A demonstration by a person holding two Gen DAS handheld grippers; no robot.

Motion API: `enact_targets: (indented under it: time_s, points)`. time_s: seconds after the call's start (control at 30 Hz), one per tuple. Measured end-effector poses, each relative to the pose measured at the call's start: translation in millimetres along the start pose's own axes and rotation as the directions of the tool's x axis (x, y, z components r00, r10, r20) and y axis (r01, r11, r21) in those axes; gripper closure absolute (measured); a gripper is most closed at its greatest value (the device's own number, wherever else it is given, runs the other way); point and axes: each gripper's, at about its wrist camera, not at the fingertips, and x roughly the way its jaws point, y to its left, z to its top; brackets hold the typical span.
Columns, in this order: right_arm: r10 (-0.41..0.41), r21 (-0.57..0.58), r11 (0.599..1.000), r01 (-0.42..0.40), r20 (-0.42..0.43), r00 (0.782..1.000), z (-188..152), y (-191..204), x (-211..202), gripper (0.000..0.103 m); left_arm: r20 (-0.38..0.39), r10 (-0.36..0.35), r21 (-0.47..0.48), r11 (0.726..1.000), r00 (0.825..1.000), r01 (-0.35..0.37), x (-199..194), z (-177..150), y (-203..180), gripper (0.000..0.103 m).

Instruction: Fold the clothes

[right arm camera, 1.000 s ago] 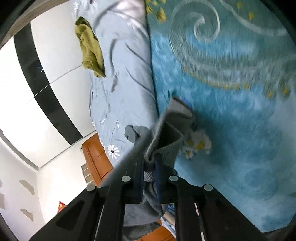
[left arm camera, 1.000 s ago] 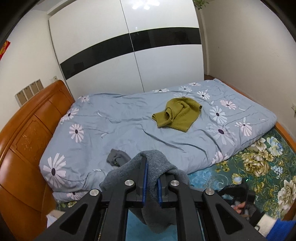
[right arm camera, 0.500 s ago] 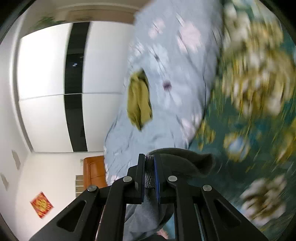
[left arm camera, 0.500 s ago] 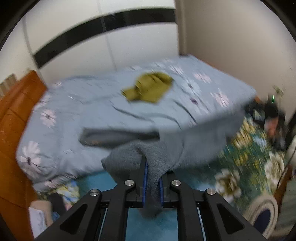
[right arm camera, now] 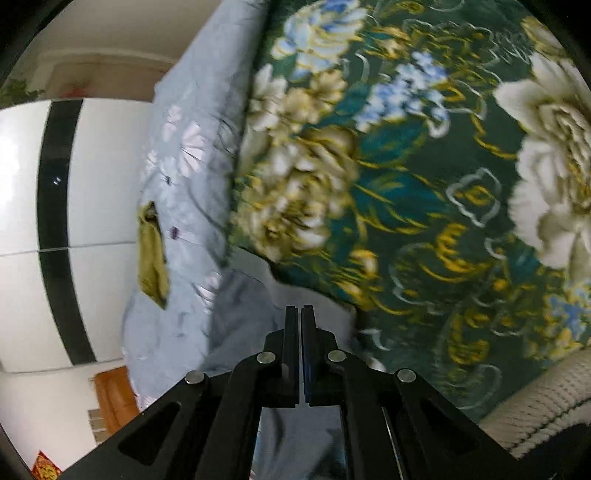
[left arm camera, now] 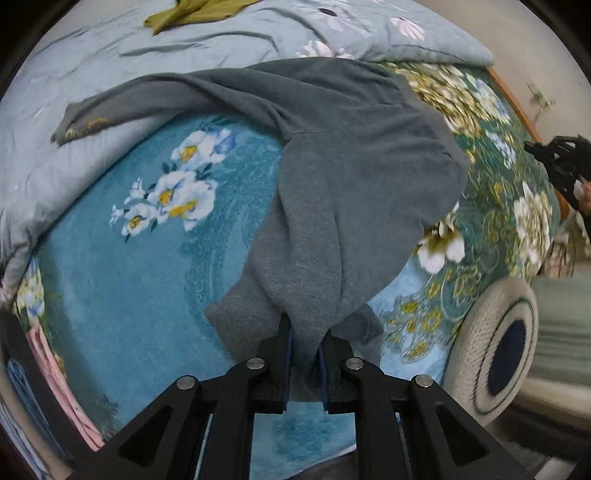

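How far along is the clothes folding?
Nothing looks folded yet. The left gripper pinches the grey sweater, which is spread over the blanket; its jaws have just been easing open. The right gripper is shut and empty. Folding the sweater and the bunched olive garment remains.

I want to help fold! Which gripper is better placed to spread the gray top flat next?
Probably the left gripper: it grips the gray top just above the blanket. The right gripper is shut on nothing.

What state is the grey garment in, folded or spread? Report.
Spread, not folded: the grey garment drapes loosely from the left gripper across the bed edge.
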Motion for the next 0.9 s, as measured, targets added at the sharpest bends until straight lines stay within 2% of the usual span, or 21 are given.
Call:
enact_targets:
  time_s: [0.17, 0.3, 0.33, 0.4, 0.5, 0.57, 0.63, 0.67, 0.7, 0.83, 0.9]
  points:
    - [-0.035, -0.059, 0.998, 0.032, -0.062, 0.997, -22, 4, 14, 0.100, 0.037, -0.046, -0.065, 0.997, 0.998, 0.048, -18, -1, 23, 0.077]
    - [-0.077, -0.144, 0.988, 0.059, -0.120, 0.990, -42, 23, 40, 0.100, 0.094, -0.028, -0.111, 0.993, 0.995, 0.039, -36, -8, 45, 0.055]
    - [-0.094, -0.173, 0.982, 0.070, -0.136, 0.986, -48, 31, 47, 0.100, 0.102, -0.020, -0.129, 0.991, 0.995, 0.033, -36, -12, 52, 0.053]
    - [-0.132, -0.238, 0.967, 0.089, -0.170, 0.977, -62, 45, 62, 0.100, 0.091, -0.013, -0.176, 0.984, 0.996, 0.029, -30, -22, 65, 0.048]
    - [-0.185, -0.316, 0.942, 0.110, -0.218, 0.958, -85, 62, 84, 0.100, 0.044, -0.018, -0.265, 0.964, 0.999, 0.029, -8, -45, 86, 0.048]
    - [-0.223, -0.343, 0.930, 0.132, -0.240, 0.945, -100, 67, 95, 0.098, -0.003, -0.050, -0.331, 0.943, 0.999, 0.046, 16, -62, 96, 0.048]
    - [-0.263, -0.359, 0.919, 0.163, -0.252, 0.931, -113, 69, 103, 0.083, -0.032, -0.088, -0.387, 0.920, 0.996, 0.069, 35, -76, 100, 0.048]
    - [-0.282, -0.365, 0.914, 0.178, -0.254, 0.925, -119, 69, 106, 0.067, -0.039, -0.109, -0.415, 0.906, 0.993, 0.083, 43, -83, 102, 0.048]
    - [-0.294, -0.370, 0.910, 0.188, -0.256, 0.921, -125, 69, 107, 0.055, -0.046, -0.128, -0.444, 0.891, 0.991, 0.094, 51, -90, 103, 0.048]
    - [-0.346, -0.428, 0.878, 0.214, -0.260, 0.902, -146, 78, 107, 0.045, -0.050, -0.175, -0.523, 0.843, 0.983, 0.124, 82, -103, 106, 0.048]
    - [-0.381, -0.467, 0.854, 0.230, -0.259, 0.888, -156, 85, 107, 0.041, -0.046, -0.198, -0.569, 0.811, 0.979, 0.137, 99, -108, 111, 0.050]
